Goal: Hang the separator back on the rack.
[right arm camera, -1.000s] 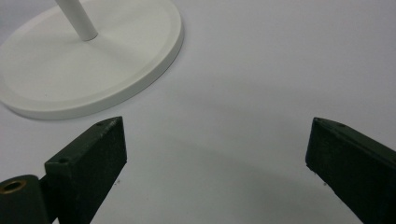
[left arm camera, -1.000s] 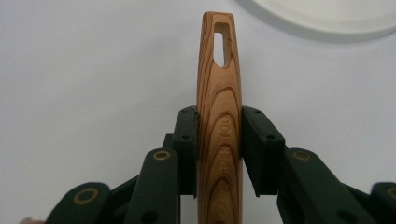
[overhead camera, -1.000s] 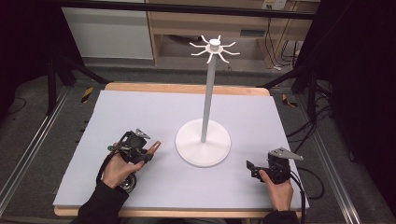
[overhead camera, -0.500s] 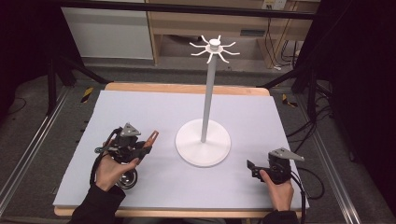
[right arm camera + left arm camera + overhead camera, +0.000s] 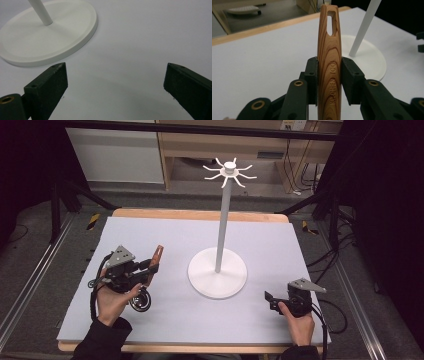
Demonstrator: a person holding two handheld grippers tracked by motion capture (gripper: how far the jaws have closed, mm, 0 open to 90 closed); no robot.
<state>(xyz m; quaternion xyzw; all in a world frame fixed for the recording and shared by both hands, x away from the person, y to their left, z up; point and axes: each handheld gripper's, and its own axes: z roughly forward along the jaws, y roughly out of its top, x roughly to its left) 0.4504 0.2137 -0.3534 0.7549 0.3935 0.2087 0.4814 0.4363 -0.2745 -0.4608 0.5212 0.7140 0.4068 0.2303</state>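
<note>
The left gripper (image 5: 328, 82) was clamped on a wooden utensil handle (image 5: 329, 50), its 2 black pads pressed flat against the handle's 2 sides. The handle rose past the pads: a smooth, flattened shaft of reddish-brown wood with bold curved grain, tapering to a rounded tip pierced by 1 long hanging slot. The letters "KITCHEN TOOL" were pressed into the wood and ran along the shaft between the pads. In the high view the left gripper (image 5: 145, 268) was raised off the table in the person's left hand (image 5: 112, 297), and the handle (image 5: 156, 257) slanted up and away from it.

The right gripper (image 5: 115, 82) stood released, its 2 matte black pads wide apart with bare mat between them; in the high view it (image 5: 268, 299) sat low near the table's near right corner.

Beyond and between both grippers stood a white stand (image 5: 218, 275): a smooth round base with a raised rim, 1 slim straight pole, and a crown of short curved hooks (image 5: 230, 171) at the top. The pale grey mat (image 5: 180, 235) was matte and flat, with open surface between the base and each gripper. A strip of wooden table edge (image 5: 200, 215) showed at its far side.
</note>
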